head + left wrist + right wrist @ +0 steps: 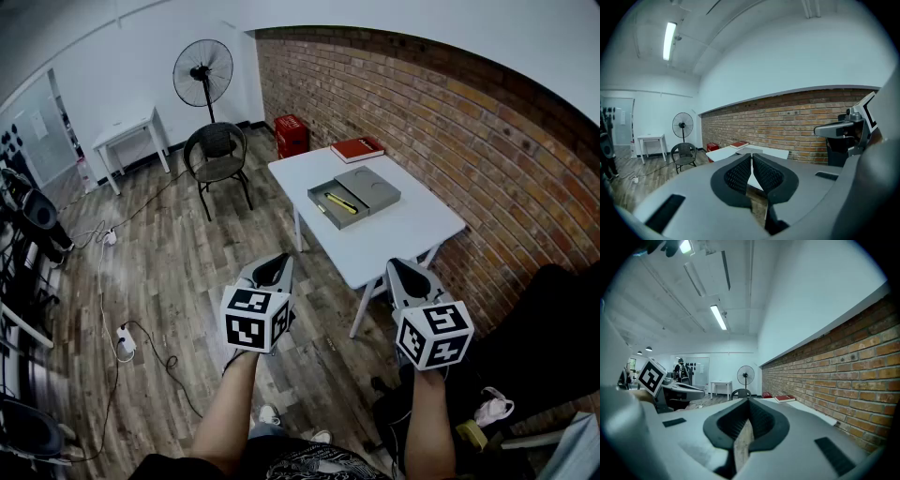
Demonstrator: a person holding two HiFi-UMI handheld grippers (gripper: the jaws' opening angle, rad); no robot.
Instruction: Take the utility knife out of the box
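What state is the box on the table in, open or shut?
Open: the box shows the yellow utility knife inside, its lid laid flat alongside.

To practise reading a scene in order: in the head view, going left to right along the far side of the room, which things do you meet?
Small white table → black chair → red crate → red book.

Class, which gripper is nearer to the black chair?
Left. In the head view the left gripper is below-right of the black chair; the right gripper is farther right, by the white table.
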